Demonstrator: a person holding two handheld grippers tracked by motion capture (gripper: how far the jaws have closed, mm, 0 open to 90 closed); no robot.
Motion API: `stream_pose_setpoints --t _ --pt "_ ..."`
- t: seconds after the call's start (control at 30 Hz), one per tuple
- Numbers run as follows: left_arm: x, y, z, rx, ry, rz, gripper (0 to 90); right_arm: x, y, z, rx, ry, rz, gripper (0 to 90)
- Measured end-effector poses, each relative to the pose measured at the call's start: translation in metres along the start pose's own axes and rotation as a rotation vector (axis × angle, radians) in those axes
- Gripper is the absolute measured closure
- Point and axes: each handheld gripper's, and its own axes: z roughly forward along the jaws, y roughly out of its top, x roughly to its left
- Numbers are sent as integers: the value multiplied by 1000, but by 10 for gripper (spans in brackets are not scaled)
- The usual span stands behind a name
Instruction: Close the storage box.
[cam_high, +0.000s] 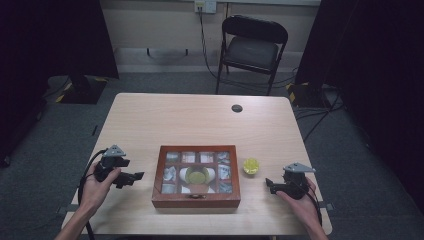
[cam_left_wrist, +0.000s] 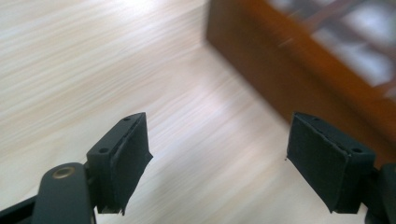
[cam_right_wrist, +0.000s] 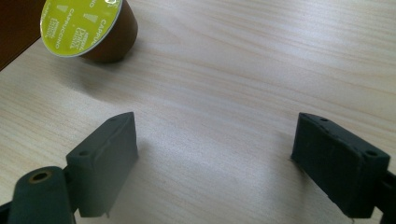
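From the high view, a pale wood-grain worktop (cam_high: 200, 120) stands on grey carpet (cam_high: 60, 145), with a small dark round grommet (cam_high: 237, 108) near its far edge. Behind it a black folding chair (cam_high: 252, 47) faces the worktop, a cream wall (cam_high: 160, 25) runs along the back, and a cable (cam_high: 205, 45) drops from a wall socket (cam_high: 205, 6). Dark curtains (cam_high: 380, 75) hang on both sides. A wooden box with a glass lid (cam_high: 196, 175) sits near the front edge, its compartments holding pale items too small to tell. A yellow-topped coffee capsule (cam_high: 251, 166) stands just beside the box's right side. The left gripper (cam_high: 136, 176), held in the person's left hand (cam_high: 95, 187), points toward the box; the right gripper (cam_high: 270, 184), in the right hand (cam_high: 300, 197), points toward the box's right side.

In the left gripper view, the fingers (cam_left_wrist: 123, 161) are spread wide and released above bare worktop, with the box's brown wall (cam_left_wrist: 289, 79) blurred at upper right.

In the right gripper view, the fingers (cam_right_wrist: 109, 161) are likewise apart with nothing between them. The capsule (cam_right_wrist: 88, 28) lies ahead at upper left, its foil top reading "CAPPUCCINO", well clear of both fingers, beside a dark brown edge of the box (cam_right_wrist: 14, 28).
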Motion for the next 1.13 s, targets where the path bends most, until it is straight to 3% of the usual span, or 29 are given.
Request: stream_pose_setpoints --t 0.1,0.2,0.27,0.37,0.47,0.53,0.6,0.8,0.93,1.13 --pt "9 -10 4 18 38 -79 190 0 0 0 0 -1 1 133" --pt "18 -18 7 33 88 -128 189 0 0 0 0 -1 1 133" --pt "20 -20 9 35 89 -136 185 0 0 0 0 -1 1 133" --pt "22 -25 15 38 126 -127 181 1 0 0 -1 -6 5 133" --pt "25 -28 18 25 200 -91 174 1 0 0 -1 -10 8 133" --pt "28 -31 20 -2 192 -131 170 1 0 0 -1 -10 8 133" --pt "30 -35 24 -11 195 -121 153 1 0 0 -1 -10 9 133" --pt "29 -39 24 -41 216 -150 112 1 -1 -1 -1 -13 11 133" --pt "31 -46 26 -88 216 -129 57 1 -1 -1 -1 -17 14 133" --pt "31 -46 27 -90 229 -145 21 2 -1 -1 -2 -33 29 133"
